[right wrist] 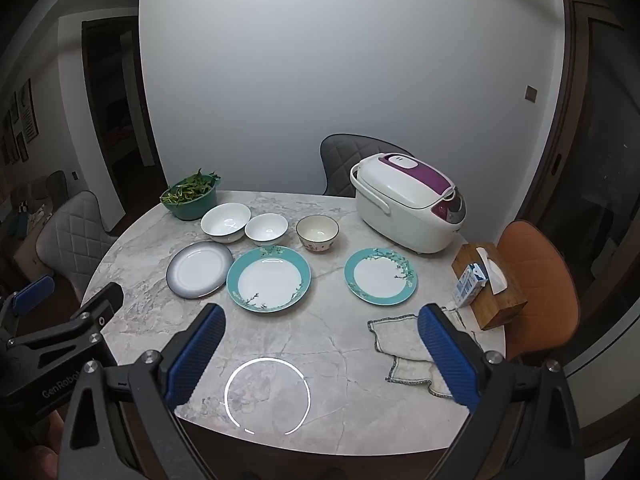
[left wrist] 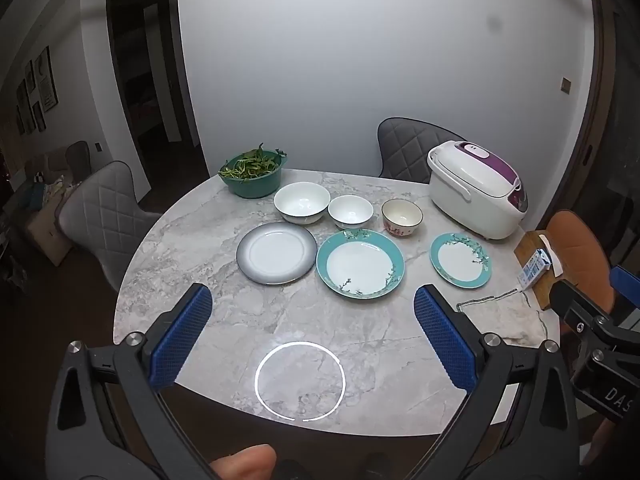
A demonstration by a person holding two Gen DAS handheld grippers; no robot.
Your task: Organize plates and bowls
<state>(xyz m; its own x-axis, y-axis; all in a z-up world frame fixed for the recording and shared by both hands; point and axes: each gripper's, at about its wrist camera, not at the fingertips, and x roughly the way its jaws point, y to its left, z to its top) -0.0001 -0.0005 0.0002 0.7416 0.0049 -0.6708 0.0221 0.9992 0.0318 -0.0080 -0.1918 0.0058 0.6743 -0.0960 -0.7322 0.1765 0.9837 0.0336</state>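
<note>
A round marble table [left wrist: 192, 264] holds everything, described from its left side to its right. At far left a green basin of leafy greens [left wrist: 253, 176] sits near the back edge. Next comes a row of three bowls: a large white bowl [left wrist: 302, 203], a smaller white bowl [left wrist: 351, 211] just beside it, and a cream patterned bowl [left wrist: 401, 217] a little apart. In front of them lie three plates, none stacked: a grey-rimmed plate [left wrist: 276, 253], a large teal-rimmed plate [left wrist: 360, 263] close to it, and a small teal-rimmed plate [left wrist: 460, 260] set apart. Behind that stands a white and purple rice cooker [left wrist: 476, 192]. A crumpled cloth [right wrist: 408, 344] lies at the near right. The left gripper [left wrist: 312, 340] and right gripper [right wrist: 320, 356] both hover over the bare near edge, angled downward, jaws spread wide and empty. Likely risks: glazed rims look slippery, so a plate pinched by its edge could tip or slide out; reaching for the back bowls over the plates might knock a rim; the two close white bowls could clink if one is lifted carelessly. Only the right view shows clearly the wooden tissue box [right wrist: 496, 284] and a blue carton [right wrist: 470, 290], possibly milk, though its label is too small to read; the left view cuts these off behind the other tool.
</note>
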